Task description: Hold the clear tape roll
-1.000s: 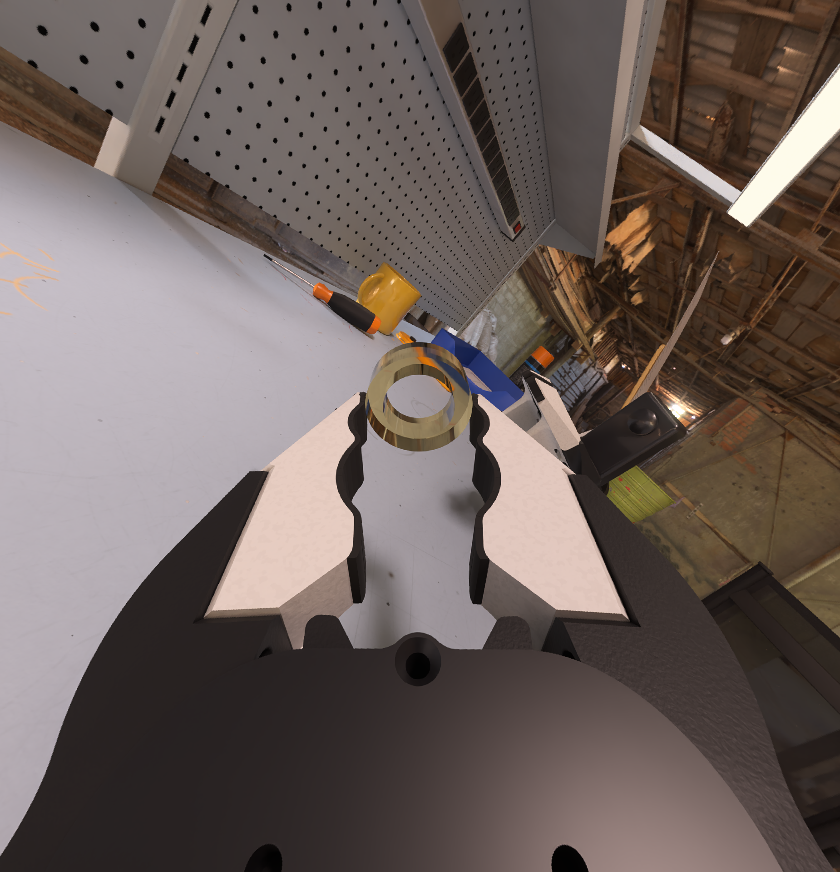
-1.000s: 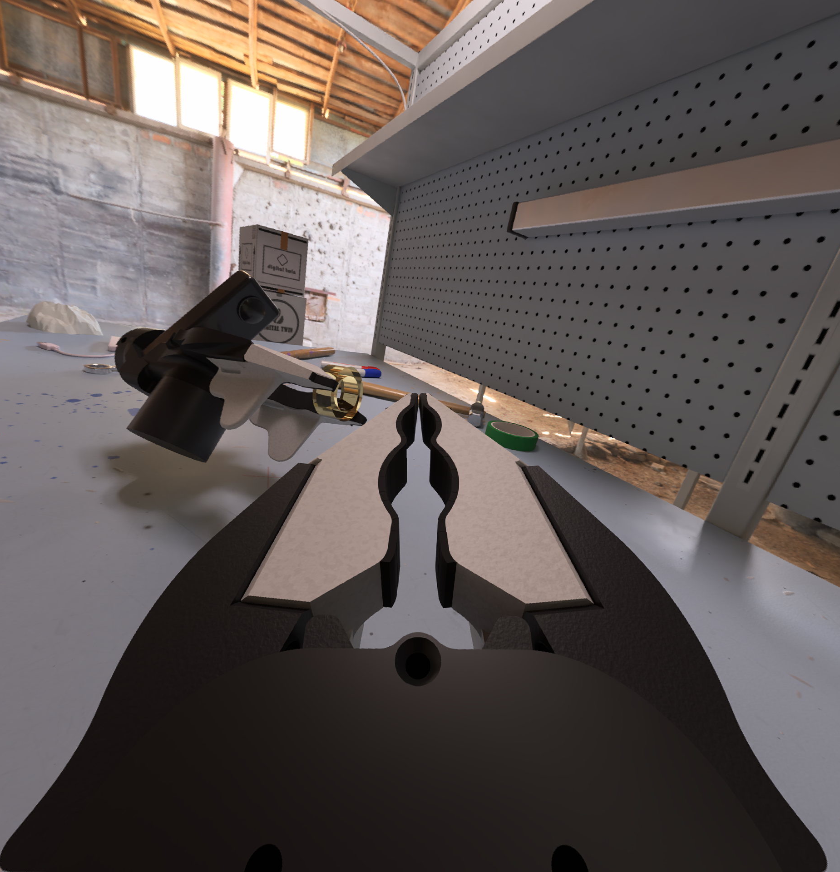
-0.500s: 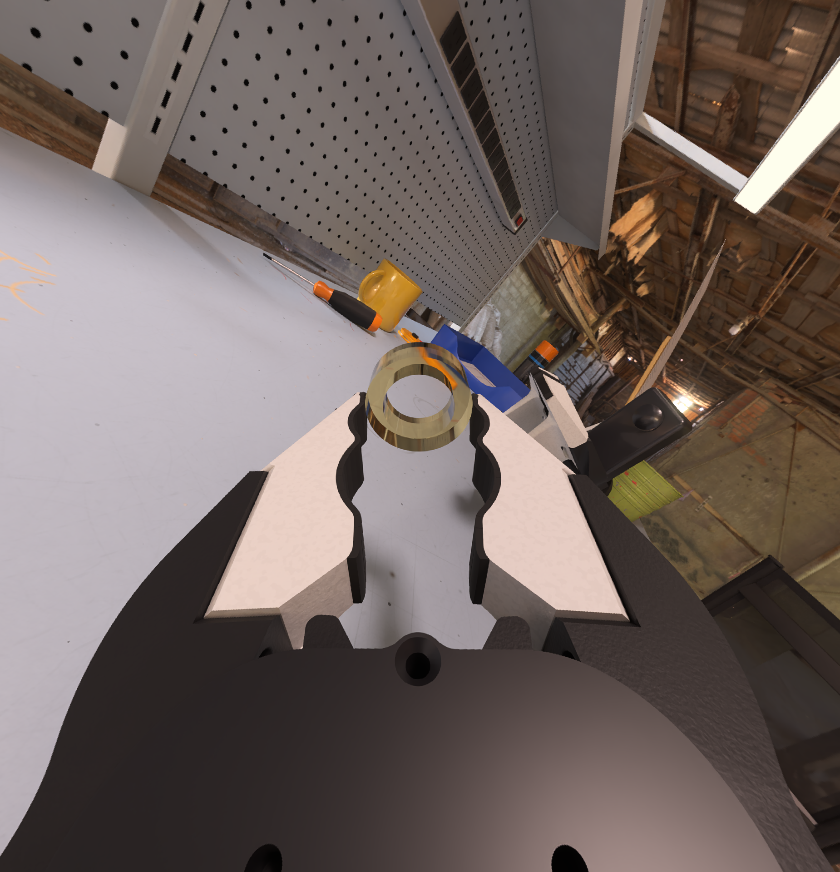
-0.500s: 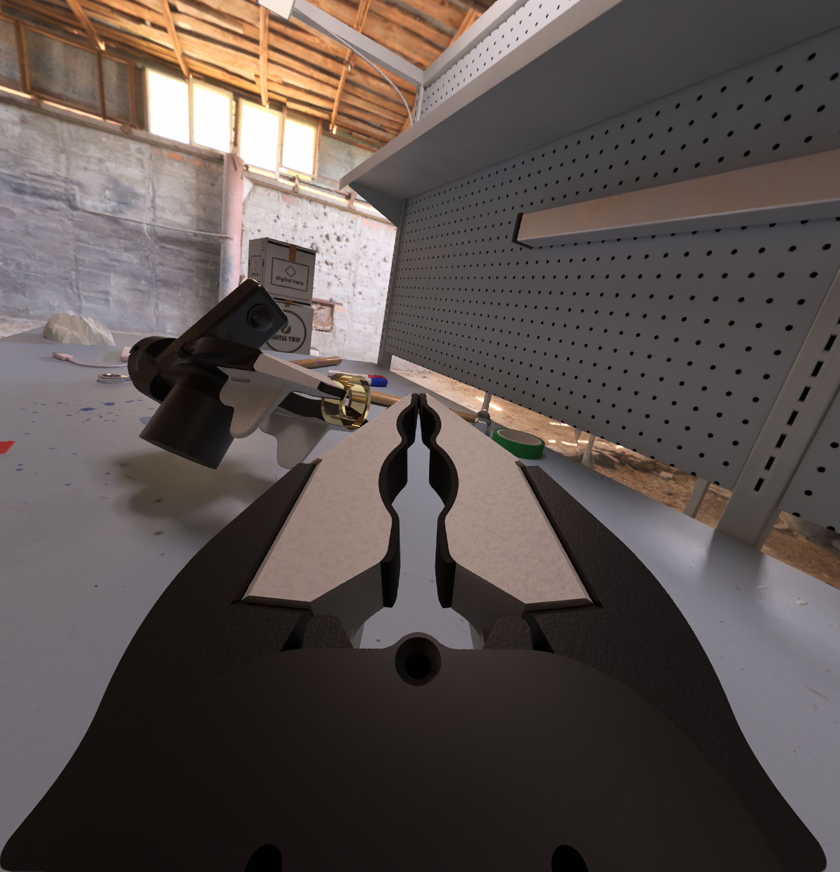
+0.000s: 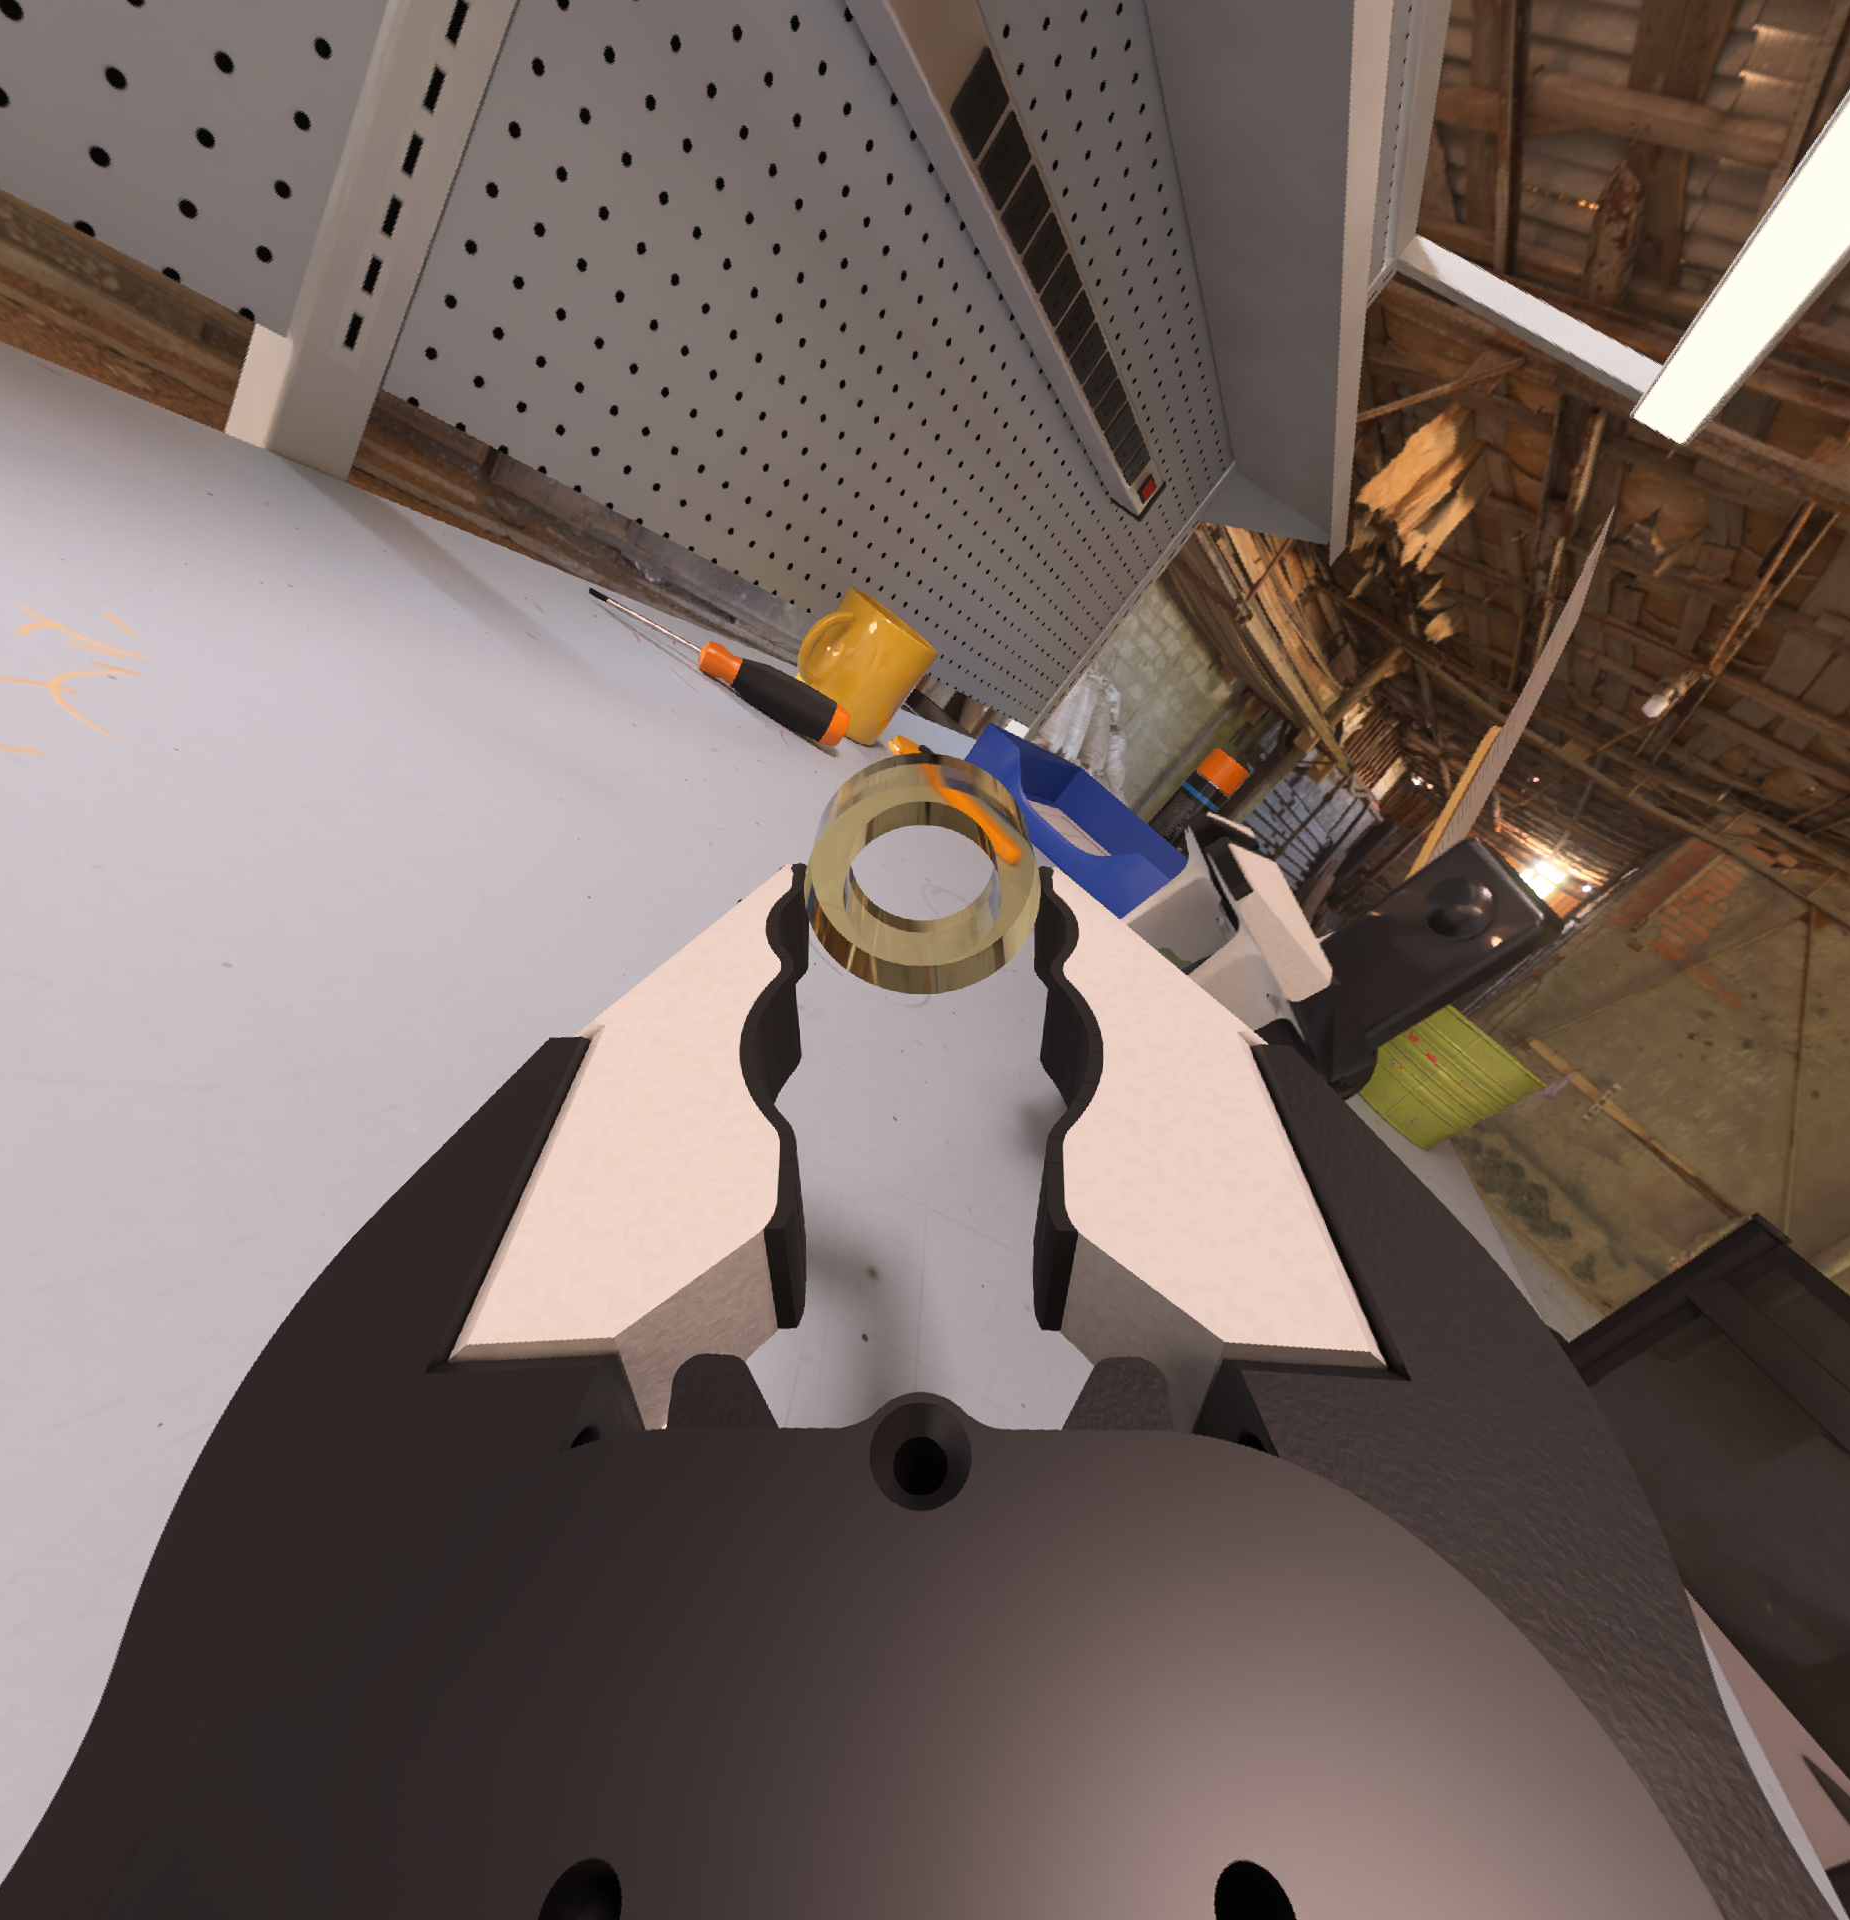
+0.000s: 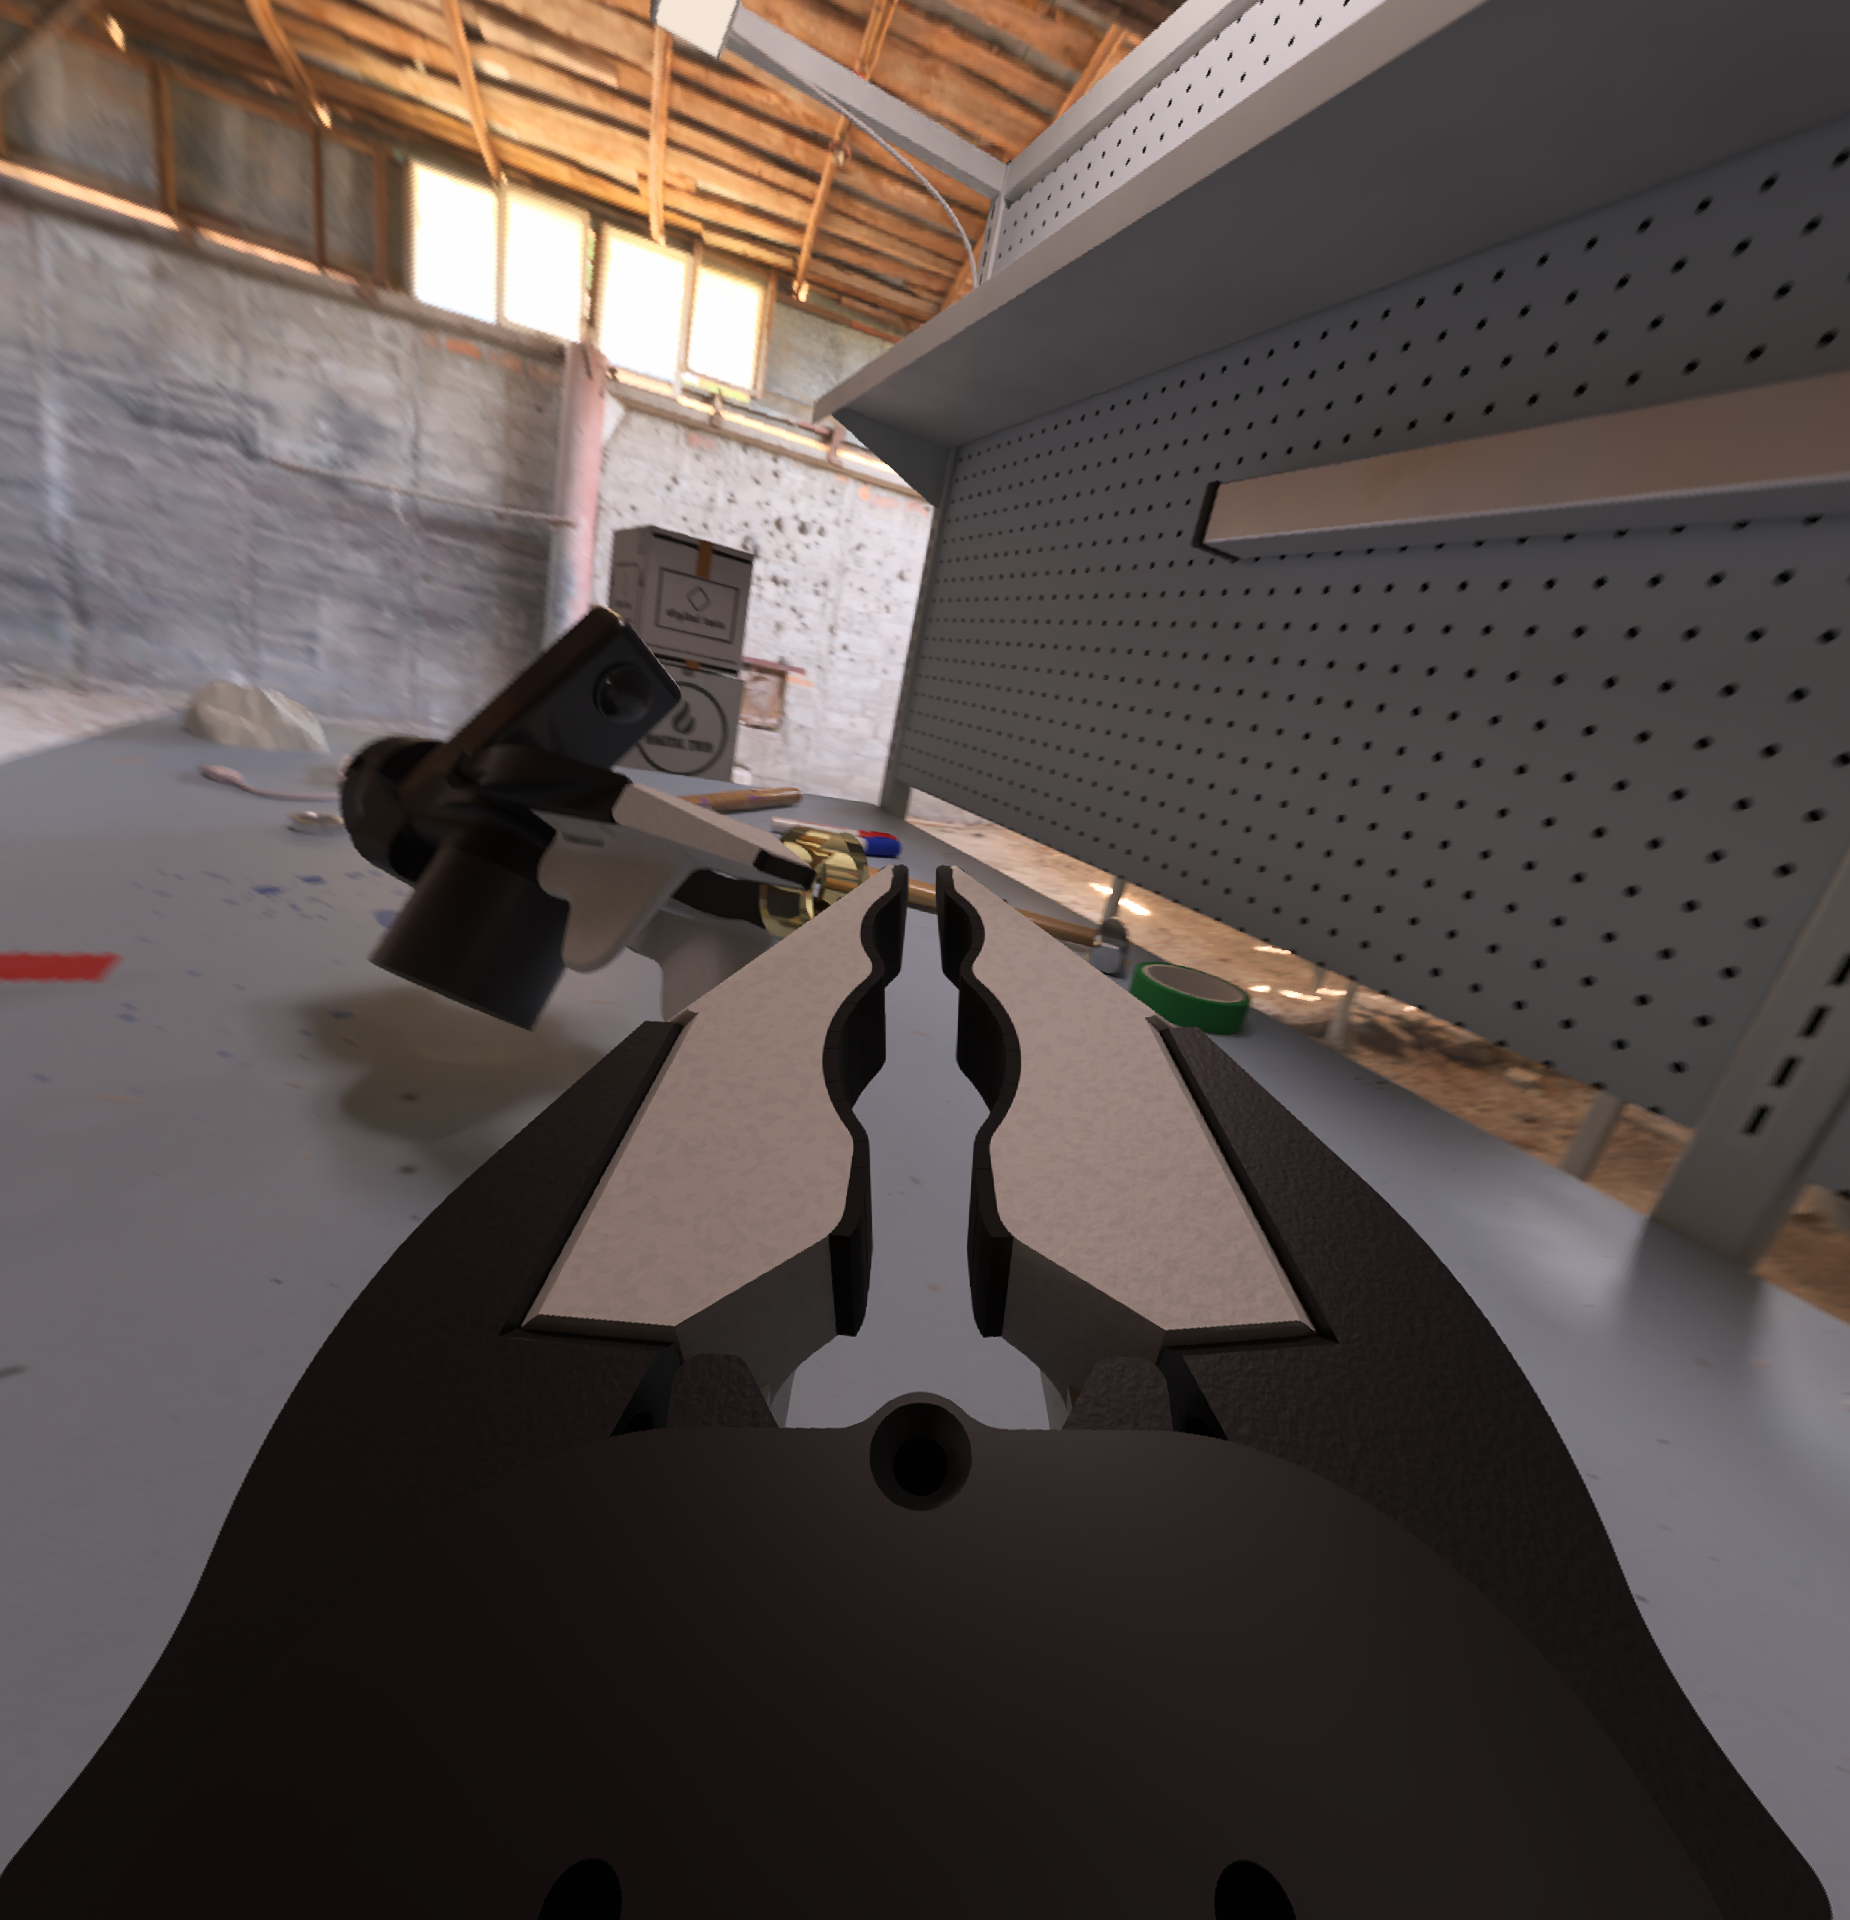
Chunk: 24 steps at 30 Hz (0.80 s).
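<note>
Right wrist view is showing the biggest change: we are bringing our right gripper point(image 6: 919, 883) closer to the left gripper point(image 6: 796, 883), which now looms larger than a second ago, just left of our fingertips above the grey workbench point(image 6: 225, 1195). Our right jaws, pressed together half a second ago, are now parting slightly and gripping nothing. That suggests we are readying a second grip or a support, though the task needs only the one hold.

In the left wrist view, we are keeping the left gripper point(image 5: 919, 914) clamped on the clear tape roll point(image 5: 921, 888), pinched between the fingertips and lifted clear of the workbench point(image 5: 277, 935), its hole facing the camera. The hold is looking unchanged across the second.

Farther off, the yellow mug point(image 5: 867, 660), the orange-and-black screwdriver point(image 5: 770, 694) and the green tape roll point(image 6: 1189, 997) are lying untouched.
</note>
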### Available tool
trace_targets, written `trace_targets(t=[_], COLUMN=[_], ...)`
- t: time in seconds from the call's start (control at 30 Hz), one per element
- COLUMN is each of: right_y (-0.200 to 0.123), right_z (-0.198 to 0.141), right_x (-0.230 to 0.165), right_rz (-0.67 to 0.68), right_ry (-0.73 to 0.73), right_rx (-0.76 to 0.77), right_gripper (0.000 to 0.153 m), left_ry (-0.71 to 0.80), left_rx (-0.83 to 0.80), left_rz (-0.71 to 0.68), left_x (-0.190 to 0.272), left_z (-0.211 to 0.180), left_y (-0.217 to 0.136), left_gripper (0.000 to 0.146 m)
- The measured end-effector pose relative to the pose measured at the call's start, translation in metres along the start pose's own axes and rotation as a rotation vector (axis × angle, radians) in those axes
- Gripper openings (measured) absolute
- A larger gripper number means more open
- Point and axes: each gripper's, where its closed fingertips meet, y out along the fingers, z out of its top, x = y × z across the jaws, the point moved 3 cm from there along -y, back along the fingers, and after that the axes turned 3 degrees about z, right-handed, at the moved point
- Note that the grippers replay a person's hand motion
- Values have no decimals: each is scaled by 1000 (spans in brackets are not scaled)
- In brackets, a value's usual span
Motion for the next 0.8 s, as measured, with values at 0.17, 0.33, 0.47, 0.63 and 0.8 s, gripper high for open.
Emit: trace_targets(t=[0.17,0.33,0.47,0.63,0.8], right_y=[4,-8,-22,-26,-28], right_z=[9,-19,-38,-56,-79], right_x=[-6,-33,-41,-39,-43], right_rz=[149,381,461,457,430], right_ry=[129,-47,-19,17,4], right_rx=[-63,-440,-615,-783,-954], right_gripper=[23,36,36,41,31], left_ry=[11,9,9,5,5], left_rx=[8,10,9,7,7], left_rz=[7,7,9,9,8], left_x=[0,0,0,-1,0], left_z=[1,1,1,1,1], left_y=[-1,-1,0,0,0], left_gripper=[43,43,43,43,43])
